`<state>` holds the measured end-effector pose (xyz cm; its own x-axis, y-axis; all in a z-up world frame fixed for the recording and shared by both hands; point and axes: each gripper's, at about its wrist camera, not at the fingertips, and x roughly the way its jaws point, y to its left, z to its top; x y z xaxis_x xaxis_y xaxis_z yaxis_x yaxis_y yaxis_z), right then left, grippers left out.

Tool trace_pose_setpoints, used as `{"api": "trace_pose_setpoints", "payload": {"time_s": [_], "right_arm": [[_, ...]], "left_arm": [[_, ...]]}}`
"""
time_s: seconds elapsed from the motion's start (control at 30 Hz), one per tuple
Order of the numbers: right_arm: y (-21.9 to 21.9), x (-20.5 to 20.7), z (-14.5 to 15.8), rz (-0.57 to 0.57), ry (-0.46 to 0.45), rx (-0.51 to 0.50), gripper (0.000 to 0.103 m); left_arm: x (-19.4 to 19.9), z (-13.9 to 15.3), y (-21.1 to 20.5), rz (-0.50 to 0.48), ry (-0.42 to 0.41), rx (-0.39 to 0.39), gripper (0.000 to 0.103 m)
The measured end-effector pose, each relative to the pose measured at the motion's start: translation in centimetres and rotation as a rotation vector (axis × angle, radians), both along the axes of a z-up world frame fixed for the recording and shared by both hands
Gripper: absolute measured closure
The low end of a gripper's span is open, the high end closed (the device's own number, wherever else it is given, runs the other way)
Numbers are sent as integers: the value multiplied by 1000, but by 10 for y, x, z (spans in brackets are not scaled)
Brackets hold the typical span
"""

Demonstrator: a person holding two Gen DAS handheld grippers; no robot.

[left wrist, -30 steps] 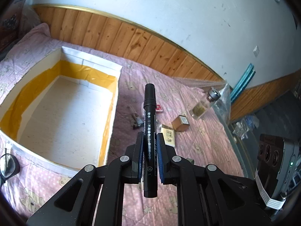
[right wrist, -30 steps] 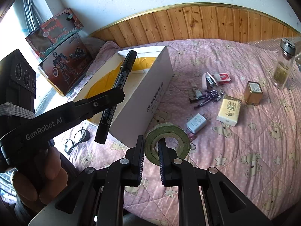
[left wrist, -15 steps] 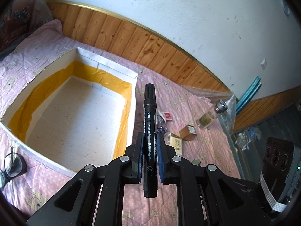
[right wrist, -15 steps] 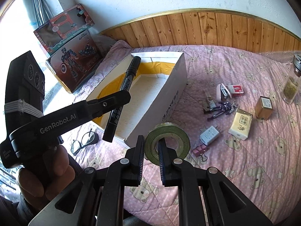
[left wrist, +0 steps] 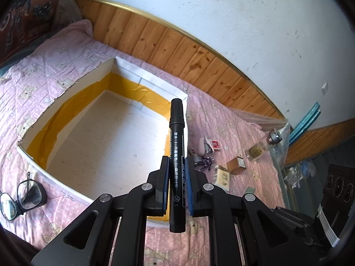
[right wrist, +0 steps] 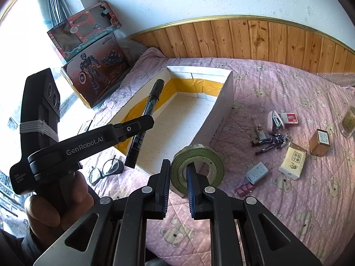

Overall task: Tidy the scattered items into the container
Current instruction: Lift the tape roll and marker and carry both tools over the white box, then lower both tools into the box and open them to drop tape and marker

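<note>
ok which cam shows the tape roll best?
Right wrist. The tape roll sits right in front of the lens, with the right hand-held gripper pinching its near wall, one finger inside the ring. The left wrist view shows none of it, only the marker and the box.

White wall [left wrist: 221, 22] (wood wainscot [right wrist: 266, 42] below)

Glass jar [right wrist: 350, 119] cut by right edge, contents perhaps dried herbs.
</note>
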<state>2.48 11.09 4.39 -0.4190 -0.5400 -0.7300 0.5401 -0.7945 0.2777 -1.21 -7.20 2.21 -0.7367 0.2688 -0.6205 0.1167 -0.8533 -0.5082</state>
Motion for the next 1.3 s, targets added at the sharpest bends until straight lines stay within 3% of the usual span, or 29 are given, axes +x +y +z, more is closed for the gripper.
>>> {"api": "trace_pose_setpoints", "payload": {"time_s": [0.3,0.93,1.3], "right_arm": [[-15,-5,5,33,10,-6,88],[-44,-25,9,91,-11,-19,88],[-56,-45,13,114,-26,-24,88]], "left_arm": [[-2,2,-11,22,-16,-8,89],[-22,-2,-35,79,-138,-151,89],[-39,4,-56,64,-157,-61,89]]}}
